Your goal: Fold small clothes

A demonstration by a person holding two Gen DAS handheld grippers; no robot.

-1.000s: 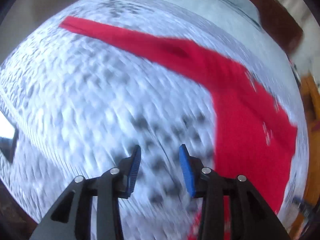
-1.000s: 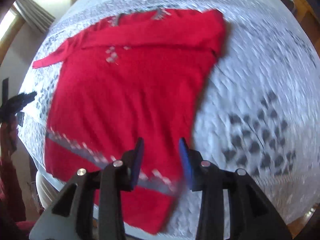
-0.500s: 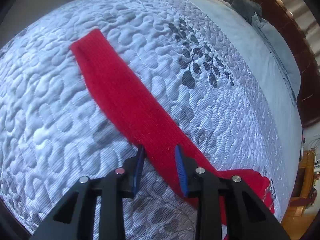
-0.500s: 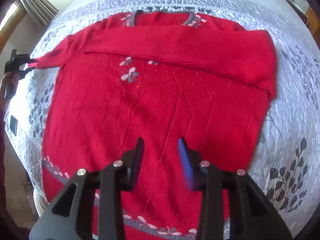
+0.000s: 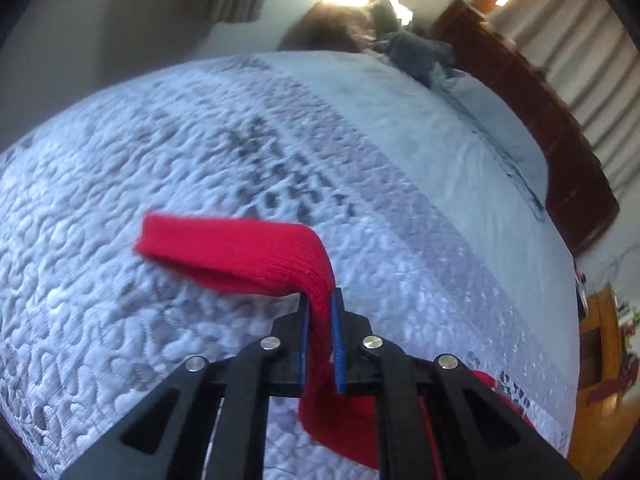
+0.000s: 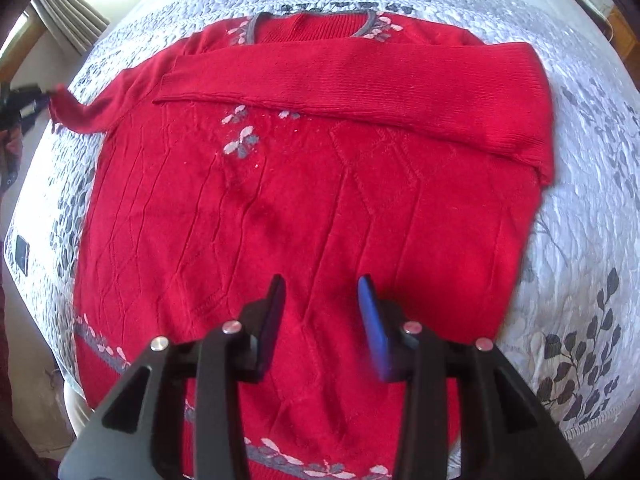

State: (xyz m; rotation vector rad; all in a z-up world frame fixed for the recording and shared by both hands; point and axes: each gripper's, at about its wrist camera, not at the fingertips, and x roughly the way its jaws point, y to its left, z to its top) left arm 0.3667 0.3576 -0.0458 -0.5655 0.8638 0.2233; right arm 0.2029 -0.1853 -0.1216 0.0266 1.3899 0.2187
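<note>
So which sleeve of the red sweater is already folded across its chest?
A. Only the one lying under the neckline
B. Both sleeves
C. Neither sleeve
A: one sleeve lies flat across the red sweater, while the other sleeve is pinched in the left hand-held gripper off to the side.

No legible text, label, brand, number or sign appears in either view. The red knitted sweater (image 6: 320, 200) carries only pale and grey flower motifs and a grey neckline trim, no lettering. The white quilted bedspread (image 6: 592, 240) bears grey leaf prints only. Small coloured items on the orange wooden furniture (image 5: 600, 360) at the right edge of the left wrist view are too blurred to read.
</note>
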